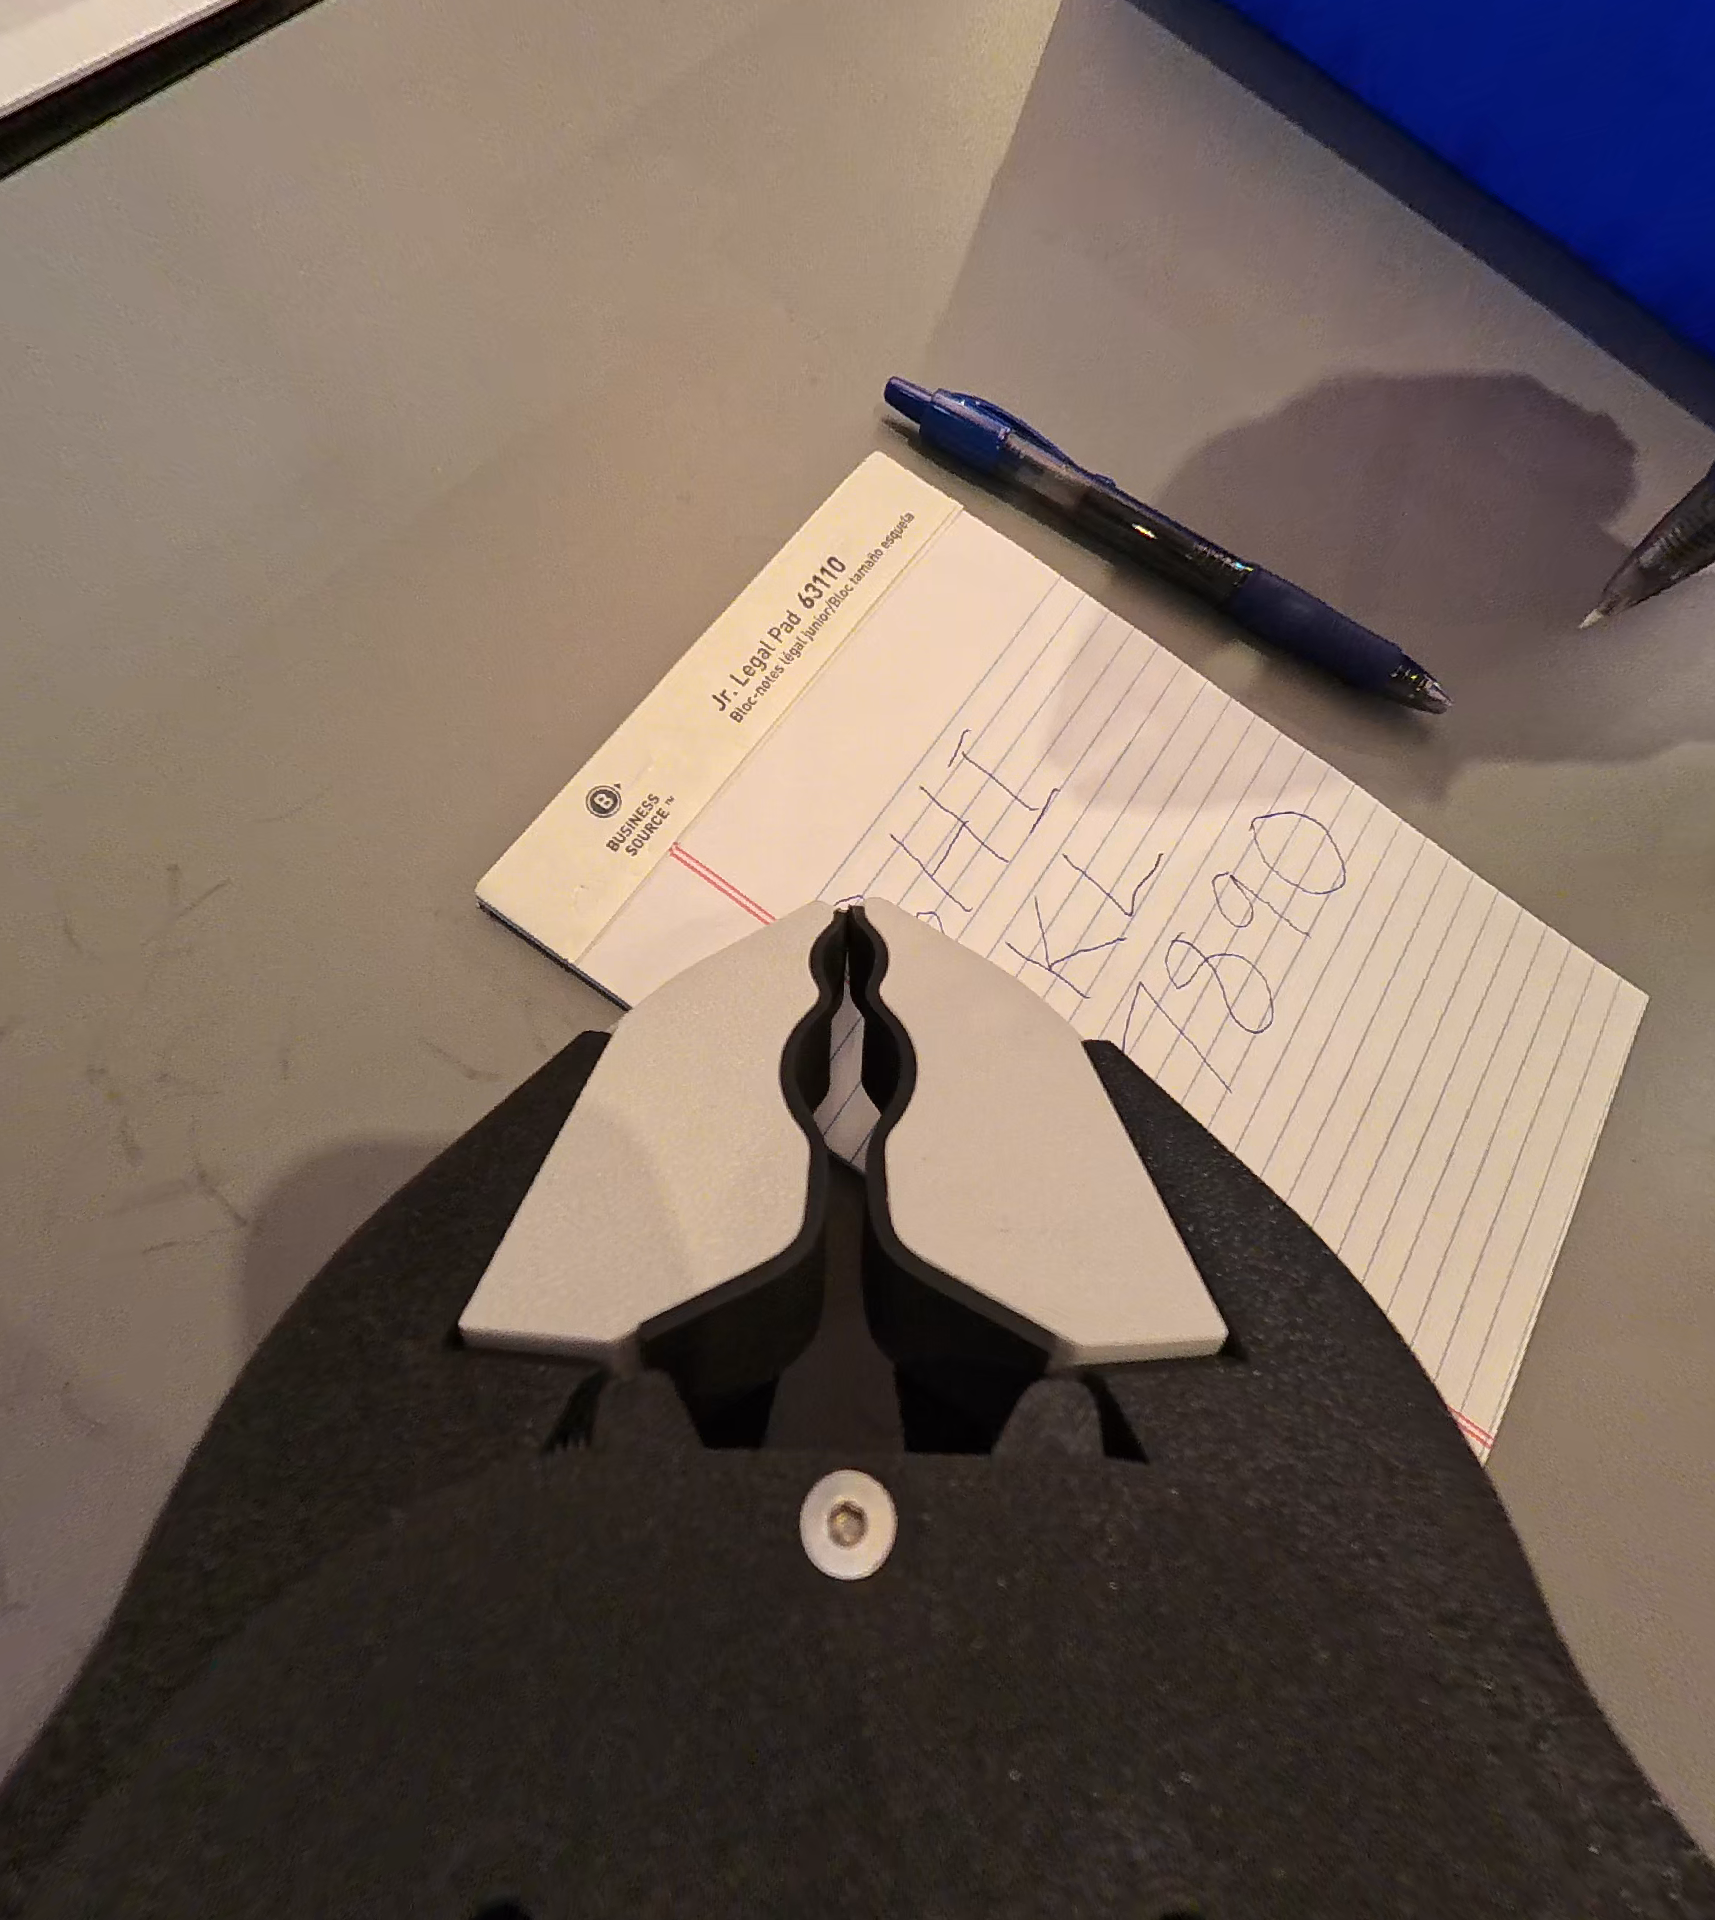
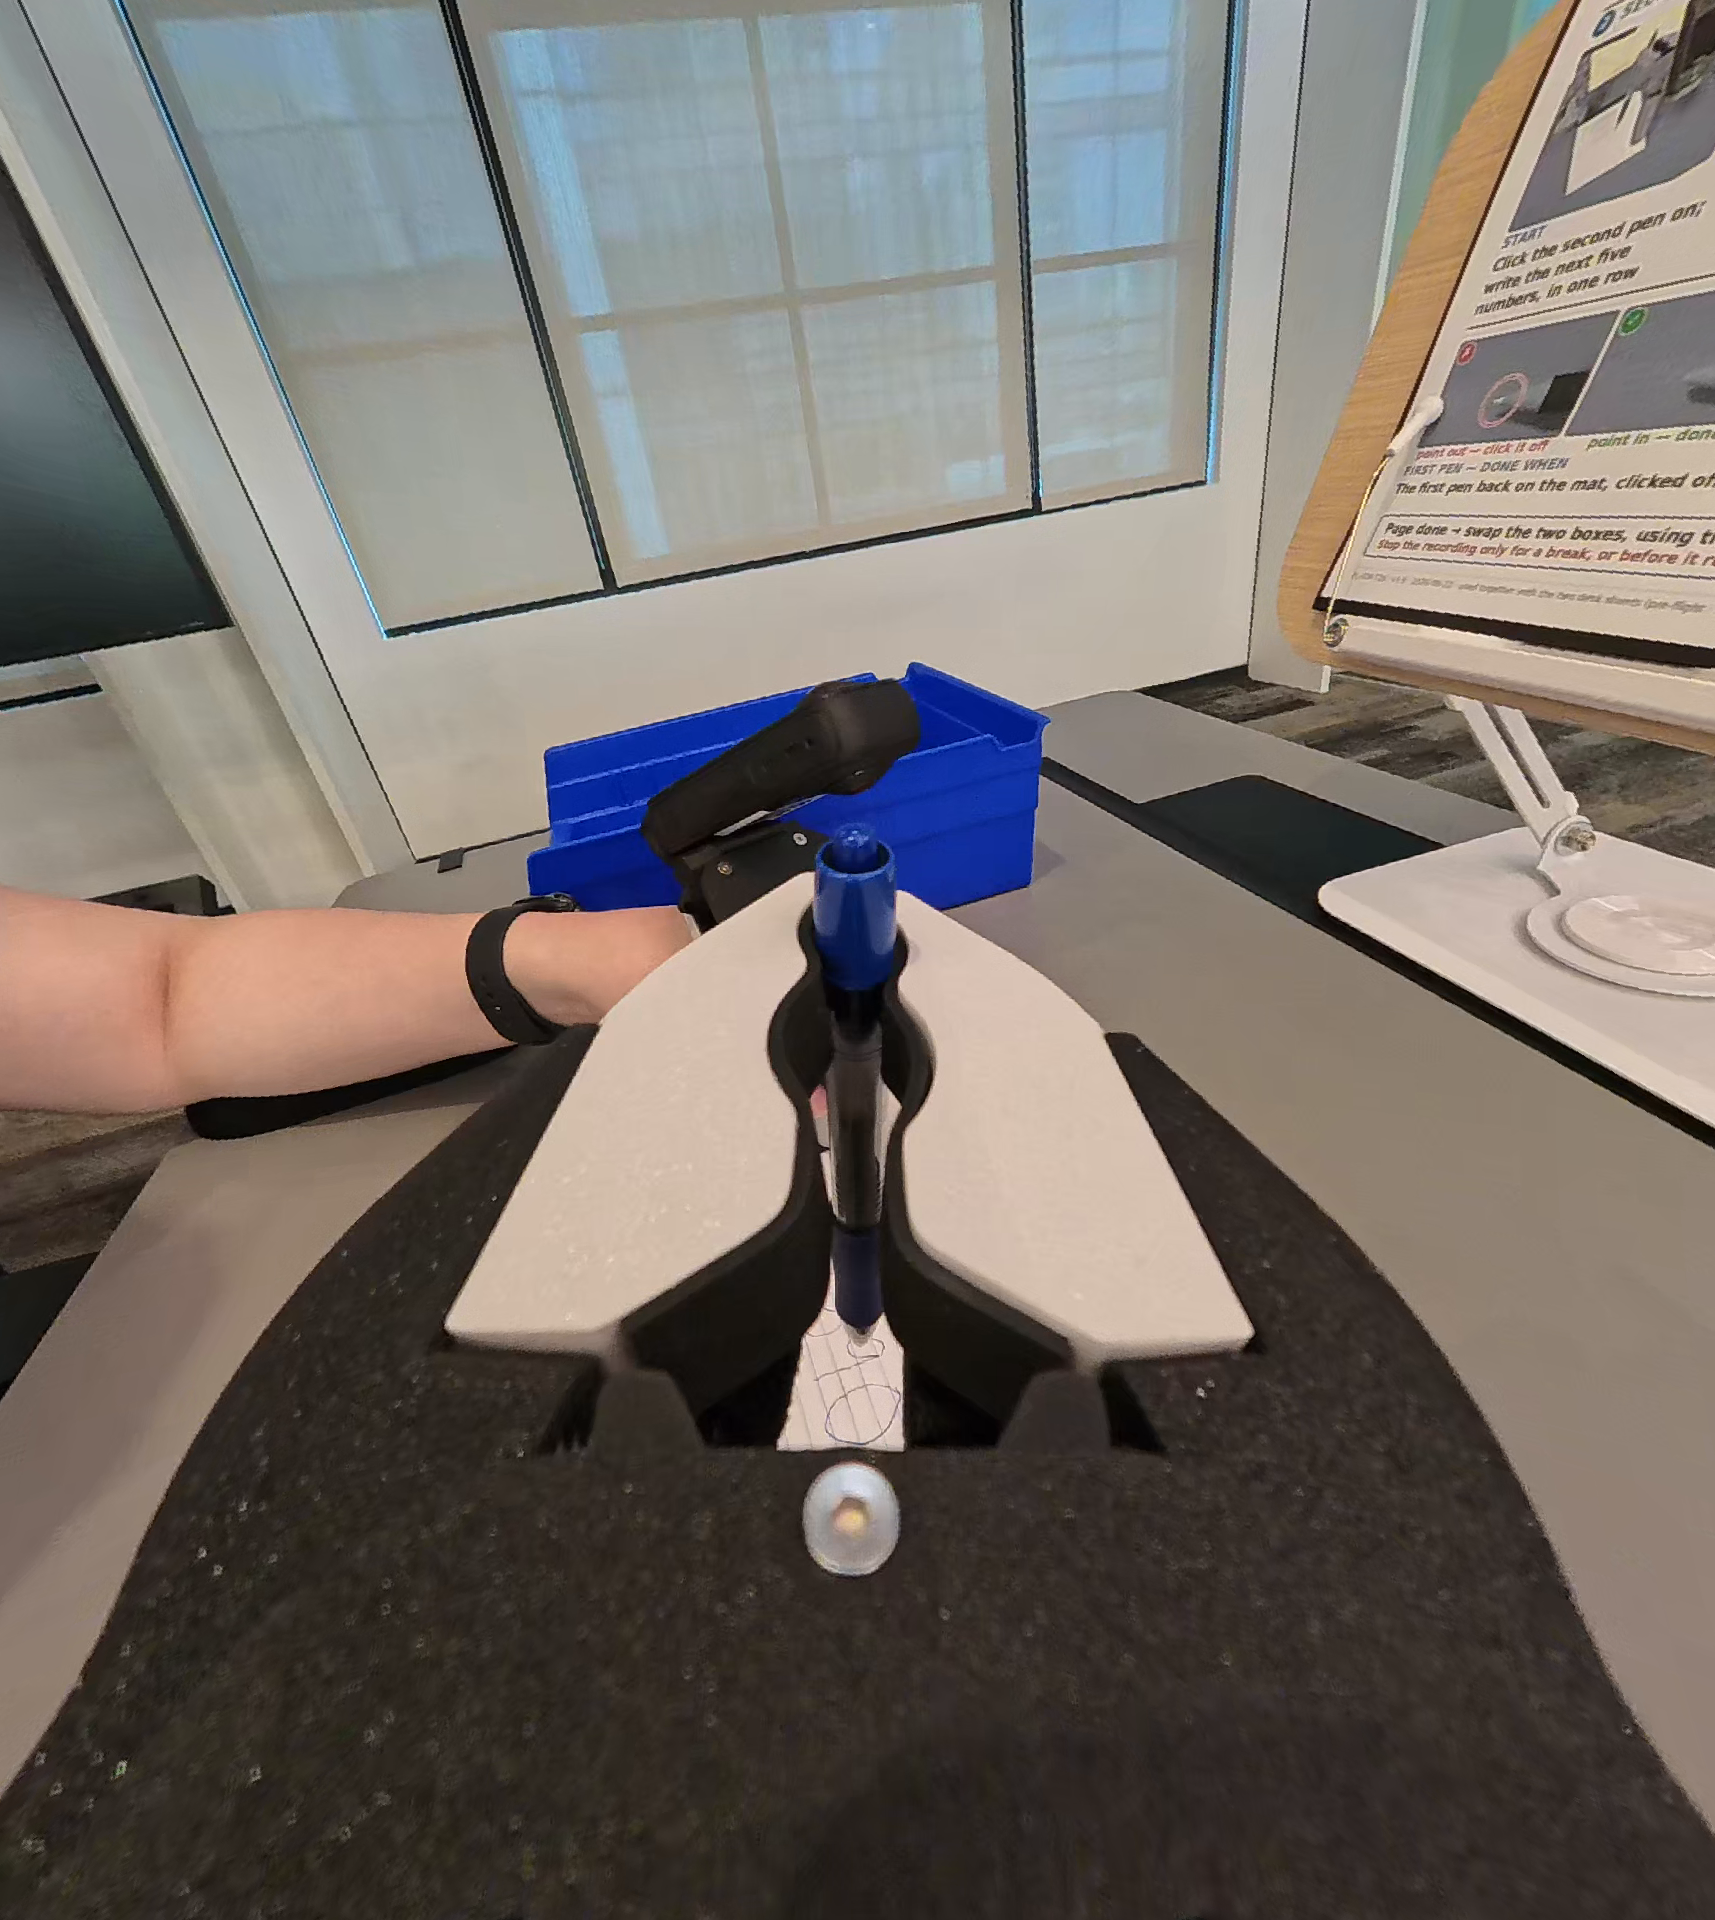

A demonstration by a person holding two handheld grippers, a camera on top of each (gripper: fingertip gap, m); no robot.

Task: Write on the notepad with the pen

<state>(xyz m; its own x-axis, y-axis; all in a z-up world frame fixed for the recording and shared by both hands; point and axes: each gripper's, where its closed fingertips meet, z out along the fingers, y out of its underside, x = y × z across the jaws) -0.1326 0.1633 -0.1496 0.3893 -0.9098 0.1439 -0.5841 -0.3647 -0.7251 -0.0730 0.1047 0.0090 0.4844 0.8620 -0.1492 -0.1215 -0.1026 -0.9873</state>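
1. notepad (image 1: 1092,883): white lined pad, cream header strip, flat on grey table, skewed; blue handwriting on page. Lies under and ahead of the left gripper (image 1: 850,914), whose closed tips sit over its near-left part.
2. pen (image 2: 853,1091): blue, clear barrel, clamped upright in the right gripper (image 2: 854,940), clicker end up, tip down just above the page.
3. second pen (image 1: 1165,545): blue, flat on table just beyond pad's far edge, ahead-right of left tips.

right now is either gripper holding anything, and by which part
The right gripper is shut on a blue pen, gripping its barrel below the clicker, tip down over the notepad. The left gripper is shut and empty.
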